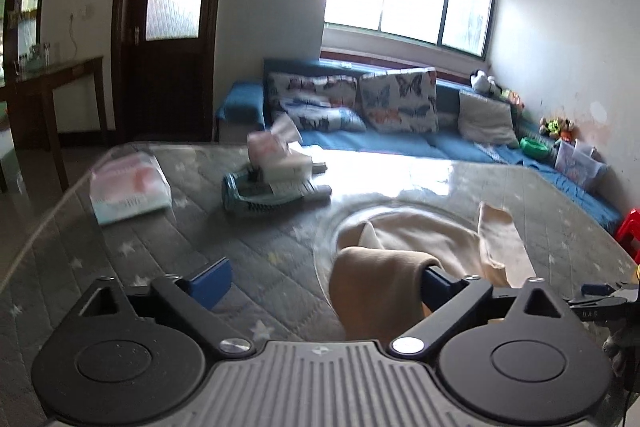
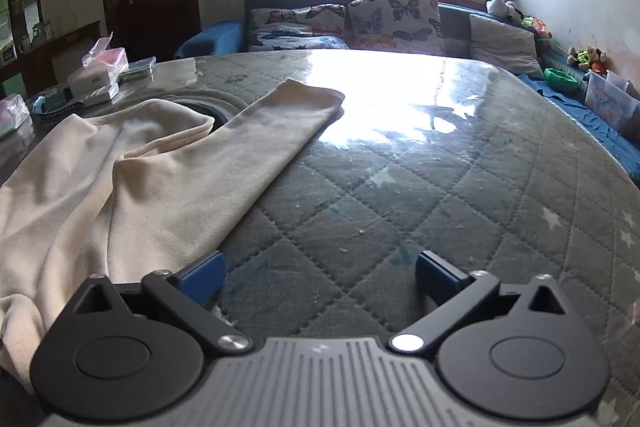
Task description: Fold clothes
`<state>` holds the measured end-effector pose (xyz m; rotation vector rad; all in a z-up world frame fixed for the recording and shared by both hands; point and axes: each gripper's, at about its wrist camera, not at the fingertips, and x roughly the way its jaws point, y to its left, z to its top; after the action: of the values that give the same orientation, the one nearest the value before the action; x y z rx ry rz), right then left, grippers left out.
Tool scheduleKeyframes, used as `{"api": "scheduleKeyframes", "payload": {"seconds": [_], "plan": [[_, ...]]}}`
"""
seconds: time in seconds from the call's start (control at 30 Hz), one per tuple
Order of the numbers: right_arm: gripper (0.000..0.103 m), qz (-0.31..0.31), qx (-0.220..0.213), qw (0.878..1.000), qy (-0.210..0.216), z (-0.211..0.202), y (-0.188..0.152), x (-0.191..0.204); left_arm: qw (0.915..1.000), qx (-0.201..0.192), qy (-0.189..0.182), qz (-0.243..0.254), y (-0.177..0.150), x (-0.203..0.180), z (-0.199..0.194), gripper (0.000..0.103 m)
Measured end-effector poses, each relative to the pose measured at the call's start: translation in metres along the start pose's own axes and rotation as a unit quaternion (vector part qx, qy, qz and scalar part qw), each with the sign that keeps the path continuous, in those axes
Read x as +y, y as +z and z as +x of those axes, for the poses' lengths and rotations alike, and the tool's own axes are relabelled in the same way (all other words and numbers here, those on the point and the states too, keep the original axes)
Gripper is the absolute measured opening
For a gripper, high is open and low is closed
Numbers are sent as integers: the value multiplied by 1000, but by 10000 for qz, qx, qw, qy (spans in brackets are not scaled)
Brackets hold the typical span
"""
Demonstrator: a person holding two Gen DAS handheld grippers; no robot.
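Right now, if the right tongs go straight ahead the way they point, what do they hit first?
Probably the bare quilted table cover: the right tongs stand open and empty, angled down at it. The cream garment lies just off to the left.

We see a soft, matt cream cloth garment [image 2: 132,183] lying on a quilted grey fabric table [image 2: 420,195] under a glossy clear sheet; the right gripper [image 2: 320,277] is matt black plastic with blue pads

A quilted grey table [image 2: 400,195] carries a cream garment [image 2: 120,187] and packets [image 1: 128,187].
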<state>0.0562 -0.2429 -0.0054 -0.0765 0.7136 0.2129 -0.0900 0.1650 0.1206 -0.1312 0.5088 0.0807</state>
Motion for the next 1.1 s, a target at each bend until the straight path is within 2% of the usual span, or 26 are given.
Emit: {"api": "scheduleKeyframes", "payload": {"seconds": [0.1, 0.2, 0.3, 0.7, 0.9, 0.93, 0.97, 1.1], "plan": [[103, 19, -23, 10000, -9, 0, -1, 0, 9999, -125, -12, -17, -2, 8, -6, 103], [103, 24, -35, 10000, -4, 0, -1, 0, 9994, -219, -44, -261, -3, 19, -10, 103], [103, 20, -47, 10000, -10, 0, -1, 0, 9990, -162, -75, -420, -5, 26, -12, 103], [103, 26, -40, 10000, -13, 0, -2, 0, 10000, -14, 37, -61, -18, 23, -16, 103], [103, 35, -39, 10000, 5, 0, -1, -1, 9988, 199, 413, 174, -21, 34, -23, 103], [102, 3, -73, 10000, 28, -1, -1, -1, 9980, 285, 515, 215, -22, 36, -24, 103], [91, -28, -107, 9999, 52, -3, 0, -1, 9972, 369, 581, 281, -23, 38, -23, 103], [85, -145, -210, 9997, 44, -9, 8, 0, 9937, 563, 892, 389, -30, 48, -21, 103]]}}
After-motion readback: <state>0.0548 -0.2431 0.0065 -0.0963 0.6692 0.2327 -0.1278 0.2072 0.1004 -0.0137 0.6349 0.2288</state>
